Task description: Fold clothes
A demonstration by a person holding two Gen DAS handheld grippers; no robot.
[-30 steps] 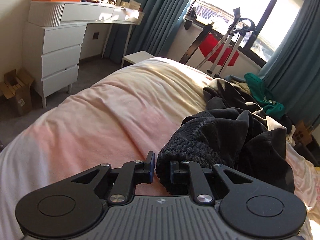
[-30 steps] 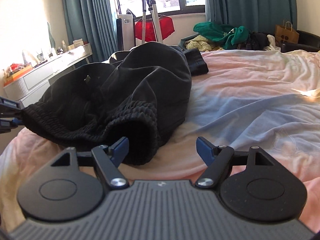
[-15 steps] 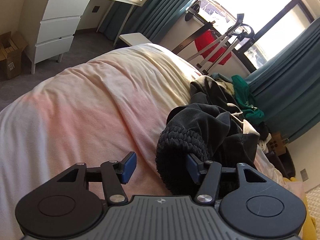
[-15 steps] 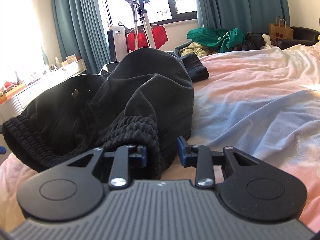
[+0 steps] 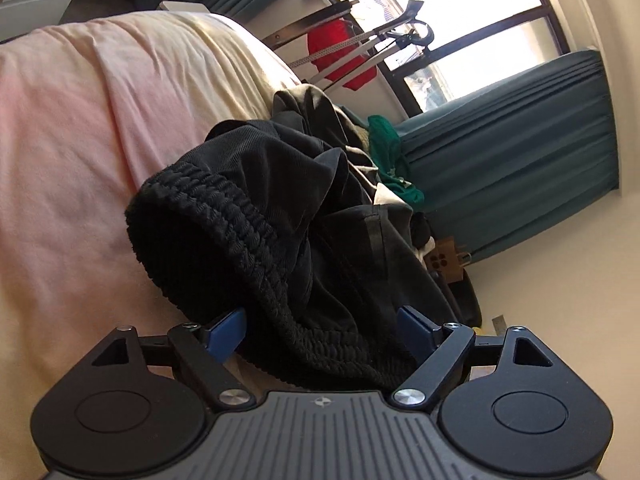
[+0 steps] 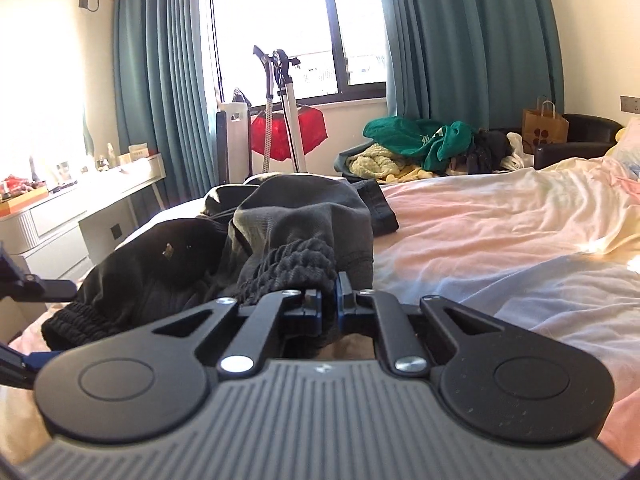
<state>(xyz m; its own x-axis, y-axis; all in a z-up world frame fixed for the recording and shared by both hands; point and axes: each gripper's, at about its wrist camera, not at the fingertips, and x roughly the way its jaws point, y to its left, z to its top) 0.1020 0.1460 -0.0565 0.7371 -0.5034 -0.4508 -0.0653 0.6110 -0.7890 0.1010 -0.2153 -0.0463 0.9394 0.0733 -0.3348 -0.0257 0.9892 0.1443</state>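
1. Two hand-held grippers work dark trousers bunched on the bed.
2. Right hand-held gripper pinches the ribbed waistband, likely to lift it.
3. Left hand-held gripper is spread around the waistband, not gripping.

We see matt black plastic on both grippers w/ ribbed grey bodies, shiny metal pivot screws, blue pads on the fingers. Between the right gripper fingers: thick ribbed knit waistband, rough, of dark matt cloth pants. Beyond the fingers, the bed sheet is soft, wrinkled pink-cream cloth. Past that, a brown paper bag.
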